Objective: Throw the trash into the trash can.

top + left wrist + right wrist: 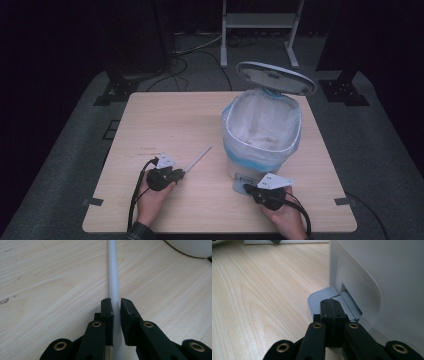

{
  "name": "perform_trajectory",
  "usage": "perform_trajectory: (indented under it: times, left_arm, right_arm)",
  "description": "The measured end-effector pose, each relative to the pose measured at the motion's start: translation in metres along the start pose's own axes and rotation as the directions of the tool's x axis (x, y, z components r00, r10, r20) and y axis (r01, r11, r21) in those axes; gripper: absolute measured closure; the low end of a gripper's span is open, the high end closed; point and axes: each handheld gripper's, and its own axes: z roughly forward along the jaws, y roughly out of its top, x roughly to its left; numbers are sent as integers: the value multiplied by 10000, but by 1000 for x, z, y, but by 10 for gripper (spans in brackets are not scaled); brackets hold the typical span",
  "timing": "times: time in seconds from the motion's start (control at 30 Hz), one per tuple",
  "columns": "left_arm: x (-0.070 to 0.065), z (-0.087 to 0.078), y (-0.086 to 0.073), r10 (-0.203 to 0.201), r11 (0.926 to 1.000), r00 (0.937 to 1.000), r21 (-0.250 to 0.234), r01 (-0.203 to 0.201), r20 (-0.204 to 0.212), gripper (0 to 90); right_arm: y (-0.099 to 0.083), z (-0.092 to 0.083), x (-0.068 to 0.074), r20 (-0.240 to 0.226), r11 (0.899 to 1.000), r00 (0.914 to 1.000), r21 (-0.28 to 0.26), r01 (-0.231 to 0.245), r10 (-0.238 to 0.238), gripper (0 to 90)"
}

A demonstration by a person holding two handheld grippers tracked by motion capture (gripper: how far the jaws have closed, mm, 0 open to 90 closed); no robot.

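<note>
While clamped, the white stick [113, 277] runs forward from the left claw [117, 305]

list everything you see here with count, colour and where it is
table: one, light wood, centre of the high view
pedal bin: one, white, right half of the table, lid raised
bin liner: one, clear with a blue edge, folded over the bin's rim
pedal: one, grey and ribbed, at the bin's base
stick: one, white, thin, lying on the table left of the bin
stand: one, white, on the floor behind the table
left gripper: one, black, shut on the stick
right gripper: one, black, shut, tips on the pedal
hands: two, at the near table edge
</note>
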Motion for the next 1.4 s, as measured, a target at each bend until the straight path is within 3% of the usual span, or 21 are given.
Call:
perform_trajectory:
  times: [0.27, 0.37, 0.7, 0.97, 1.1, 1.4]
  left_arm:
    - [1, -9, 3, 0, 9996, 9997, -281, 6, 240, 814]
    - [3, -14, 4, 38, 9989, 9984, -477, -11, 565, 813]
    - [6, -28, 11, 142, 9957, 9953, -928, -52, 960, 813]
    - [12, -43, 17, 357, 9907, 9875, -1349, -149, 1533, 812]
    - [15, -47, 18, 533, 9889, 9852, -1453, -295, 1628, 812]
    - [20, -56, 24, 503, 9844, 9842, -1746, -202, 1698, 814]
  right_arm:
    - [0, 0, 0, 12, 10000, 10000, -4, 15, -15, 896]
    - [0, 0, 0, 11, 10000, 10000, -4, 15, -15, 896]
    - [0, 0, 0, 22, 10000, 10000, -4, 18, -18, 896]
    - [0, 0, 0, 16, 10000, 10000, -1, 12, -12, 896]
    - [0, 0, 0, 18, 10000, 10000, -3, 18, -18, 896]
    - [0, 0, 1, 20, 10000, 10000, -2, 21, -21, 896]
